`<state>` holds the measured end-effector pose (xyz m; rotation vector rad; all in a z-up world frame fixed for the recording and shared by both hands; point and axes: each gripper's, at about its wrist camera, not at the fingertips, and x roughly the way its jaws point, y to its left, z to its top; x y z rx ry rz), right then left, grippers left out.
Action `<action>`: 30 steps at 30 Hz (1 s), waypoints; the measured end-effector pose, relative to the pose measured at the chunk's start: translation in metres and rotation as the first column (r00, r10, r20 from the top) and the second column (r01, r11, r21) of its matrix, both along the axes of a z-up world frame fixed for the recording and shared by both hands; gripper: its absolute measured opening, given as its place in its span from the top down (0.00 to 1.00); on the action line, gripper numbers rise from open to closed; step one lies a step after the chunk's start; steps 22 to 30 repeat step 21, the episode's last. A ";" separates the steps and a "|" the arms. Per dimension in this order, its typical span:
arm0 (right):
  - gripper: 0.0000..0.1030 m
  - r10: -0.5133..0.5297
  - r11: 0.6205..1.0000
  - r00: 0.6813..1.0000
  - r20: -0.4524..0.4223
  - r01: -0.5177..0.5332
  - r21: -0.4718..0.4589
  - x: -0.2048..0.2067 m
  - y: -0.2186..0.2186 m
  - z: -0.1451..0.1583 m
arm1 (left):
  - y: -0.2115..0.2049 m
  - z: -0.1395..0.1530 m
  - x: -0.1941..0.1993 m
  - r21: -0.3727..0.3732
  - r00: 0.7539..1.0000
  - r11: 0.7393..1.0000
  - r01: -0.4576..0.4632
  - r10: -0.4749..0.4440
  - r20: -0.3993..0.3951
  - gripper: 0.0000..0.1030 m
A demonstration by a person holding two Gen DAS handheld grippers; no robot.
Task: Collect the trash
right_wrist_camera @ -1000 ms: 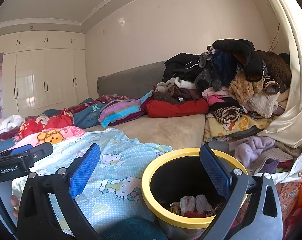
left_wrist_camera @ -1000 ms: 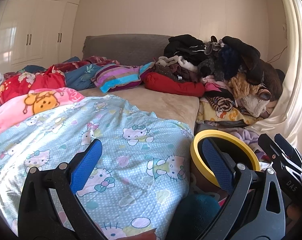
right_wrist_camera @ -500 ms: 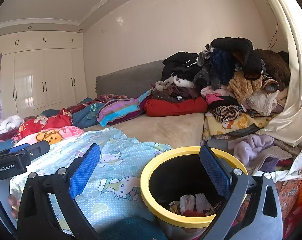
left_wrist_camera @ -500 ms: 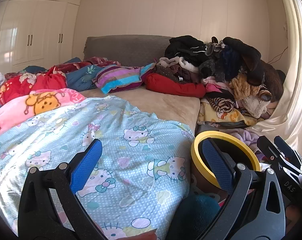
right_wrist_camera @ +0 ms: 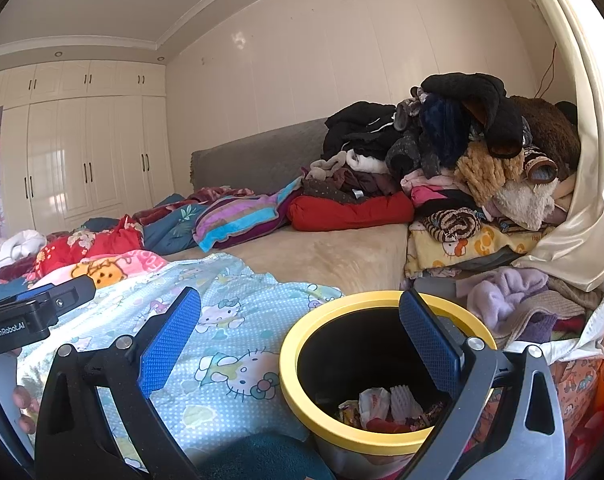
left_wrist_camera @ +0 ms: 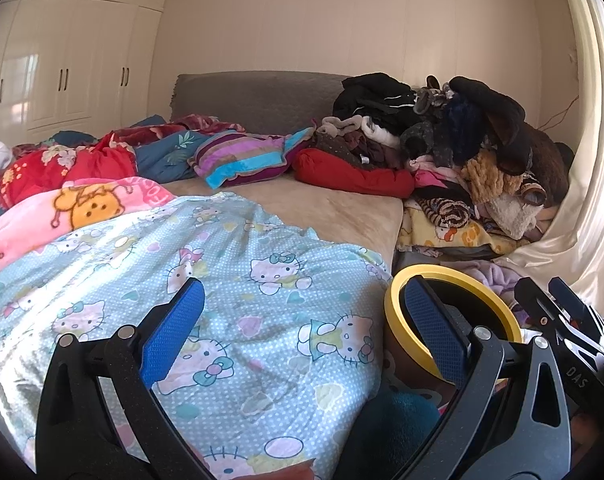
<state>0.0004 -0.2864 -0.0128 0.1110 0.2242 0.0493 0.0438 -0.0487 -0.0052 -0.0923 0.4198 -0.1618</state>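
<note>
Barely anything shifts: my right tongs (right_wrist_camera: pixel 300 342) edge closer over the yellow-rimmed bin (right_wrist_camera: pixel 302 330).
Both tongs gape empty; left tongs (left_wrist_camera: pixel 304 330) idle above the bed (left_wrist_camera: pixel 322 210), wrappers (right_wrist_camera: pixel 376 402) already binned.

Grippers: two, the left gripper (left_wrist_camera: pixel 304 328) and the right gripper (right_wrist_camera: pixel 300 338), each with two blue-padded fingers set wide apart.
Bins: one yellow-rimmed trash bin (right_wrist_camera: pixel 302 412), standing beside the bed.
Trash pieces in the bin: several crumpled wrappers (right_wrist_camera: pixel 376 402); exact count cannot be told.
Beds: one bed (left_wrist_camera: pixel 326 212) with one grey headboard (left_wrist_camera: pixel 258 100).
Cartoon-cat quilts: one, pale blue (left_wrist_camera: pixel 222 280).
Pink bear blankets: one (left_wrist_camera: pixel 82 208).
Striped pillows: one (left_wrist_camera: pixel 242 158).
Red cushions: one (left_wrist_camera: pixel 354 174).
Clothes heaps: one large pile (left_wrist_camera: pixel 470 148); garments too tangled to count.
Wardrobes: one white unit (right_wrist_camera: pixel 82 152); six tall doors in view.
Curtains: one (left_wrist_camera: pixel 582 220).
</note>
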 end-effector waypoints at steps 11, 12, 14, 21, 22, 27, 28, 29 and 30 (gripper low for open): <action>0.06 0.157 0.987 0.982 -0.108 -0.159 -0.012 0.029 0.043 -0.003 | 0.059 -0.008 0.019 -0.076 0.981 0.983 -0.168 0.159 -0.108 0.11; 0.06 0.205 0.978 0.969 -0.139 -0.209 -0.014 0.037 0.059 -0.003 | 0.075 -0.012 0.022 -0.083 0.972 0.975 -0.207 0.195 -0.132 0.11; 0.06 0.329 0.943 0.919 -0.218 -0.334 0.016 0.054 0.103 -0.007 | 0.118 -0.022 0.026 -0.067 0.932 0.942 -0.328 0.311 -0.185 0.11; 0.06 0.679 0.650 0.563 -0.471 -0.759 0.031 0.067 0.312 -0.058 | 0.326 -0.065 0.012 0.094 0.654 0.695 -0.713 0.707 -0.271 0.11; 0.06 0.679 0.650 0.563 -0.471 -0.759 0.031 0.067 0.312 -0.058 | 0.326 -0.065 0.012 0.094 0.654 0.695 -0.713 0.707 -0.271 0.11; 0.06 0.679 0.650 0.563 -0.471 -0.759 0.031 0.067 0.312 -0.058 | 0.326 -0.065 0.012 0.094 0.654 0.695 -0.713 0.707 -0.271 0.11; 0.06 0.679 0.650 0.563 -0.471 -0.759 0.031 0.067 0.312 -0.058 | 0.326 -0.065 0.012 0.094 0.654 0.695 -0.713 0.707 -0.271 0.11; 0.06 0.679 0.650 0.563 -0.471 -0.759 0.031 0.067 0.312 -0.058 | 0.326 -0.065 0.012 0.094 0.654 0.695 -0.713 0.707 -0.271 0.11; 0.06 0.679 0.650 0.563 -0.471 -0.759 0.031 0.067 0.312 -0.058 | 0.326 -0.065 0.012 0.094 0.654 0.695 -0.713 0.707 -0.271 0.11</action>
